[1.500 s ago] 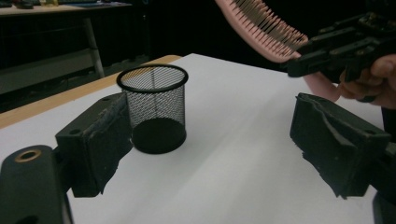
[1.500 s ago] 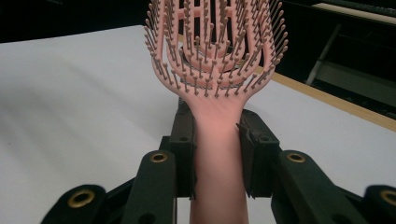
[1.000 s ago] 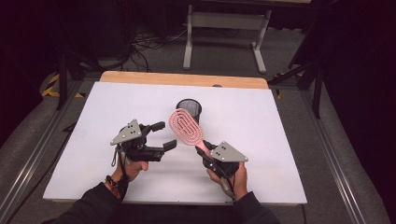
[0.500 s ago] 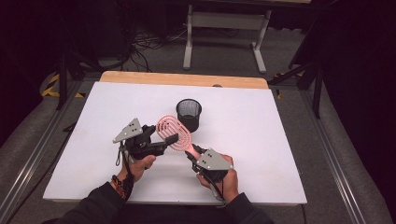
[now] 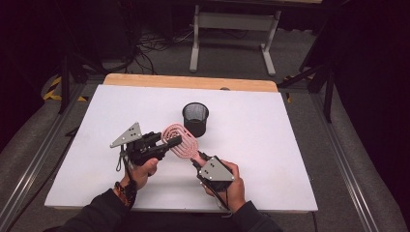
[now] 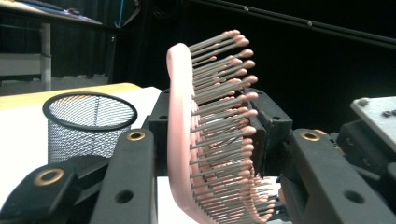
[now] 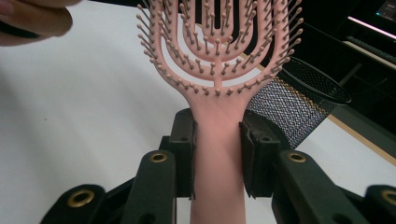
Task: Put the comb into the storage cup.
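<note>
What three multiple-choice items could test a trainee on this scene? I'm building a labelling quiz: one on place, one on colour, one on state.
1. Where is the mesh cup relative to the hairbrush in the high view?
A. Just beyond it, farther from the person
B. Off the white table
C. At the near edge, by the person

2. What colour is the hairbrush?
A. Blue
B. Pink
C. Green

3. How is the hairbrush held?
A. It lies loose on the table
B. It stands inside the cup
C. The right gripper clamps its handle

Answers:
1 A, the high view shows the cup just past the brush head.
2 B, its frame and bristle tips are pink.
3 C, the right gripper view shows both jaws pressed on the handle, while the left gripper has its jaws either side of the head.
</note>
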A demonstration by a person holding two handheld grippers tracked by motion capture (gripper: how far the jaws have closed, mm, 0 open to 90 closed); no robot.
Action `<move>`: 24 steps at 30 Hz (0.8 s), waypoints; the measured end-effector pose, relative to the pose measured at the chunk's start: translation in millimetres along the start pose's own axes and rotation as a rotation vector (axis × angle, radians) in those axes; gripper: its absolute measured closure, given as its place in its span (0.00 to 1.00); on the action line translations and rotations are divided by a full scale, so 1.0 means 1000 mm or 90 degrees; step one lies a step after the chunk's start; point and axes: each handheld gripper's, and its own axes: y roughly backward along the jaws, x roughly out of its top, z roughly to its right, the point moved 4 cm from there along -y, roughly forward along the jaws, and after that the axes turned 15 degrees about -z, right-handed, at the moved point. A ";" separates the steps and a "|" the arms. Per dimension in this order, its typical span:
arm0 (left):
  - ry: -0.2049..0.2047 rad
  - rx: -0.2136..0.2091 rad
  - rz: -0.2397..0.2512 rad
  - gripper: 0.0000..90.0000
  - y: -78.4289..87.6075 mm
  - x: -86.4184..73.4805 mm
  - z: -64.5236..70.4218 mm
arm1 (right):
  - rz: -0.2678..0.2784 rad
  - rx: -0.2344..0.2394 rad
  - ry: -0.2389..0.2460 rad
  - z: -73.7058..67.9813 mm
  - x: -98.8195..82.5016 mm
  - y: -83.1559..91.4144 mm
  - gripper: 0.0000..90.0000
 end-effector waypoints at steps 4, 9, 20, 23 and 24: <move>-0.011 -0.015 0.004 0.69 0.001 0.001 0.002 | 0.000 0.002 -0.001 -0.001 -0.001 -0.001 0.76; -0.010 -0.007 0.012 0.70 0.006 0.003 -0.003 | -0.003 0.004 -0.010 0.001 -0.002 -0.002 0.73; -0.027 0.018 0.015 0.70 0.016 0.008 -0.004 | -0.015 -0.001 -0.016 0.007 -0.003 0.004 0.56; -0.036 0.025 0.016 0.70 0.019 0.009 -0.005 | -0.015 0.003 -0.026 0.012 -0.007 0.009 0.50; -0.040 0.027 0.015 0.70 0.021 0.009 -0.005 | -0.013 0.005 -0.028 0.014 -0.008 0.010 0.48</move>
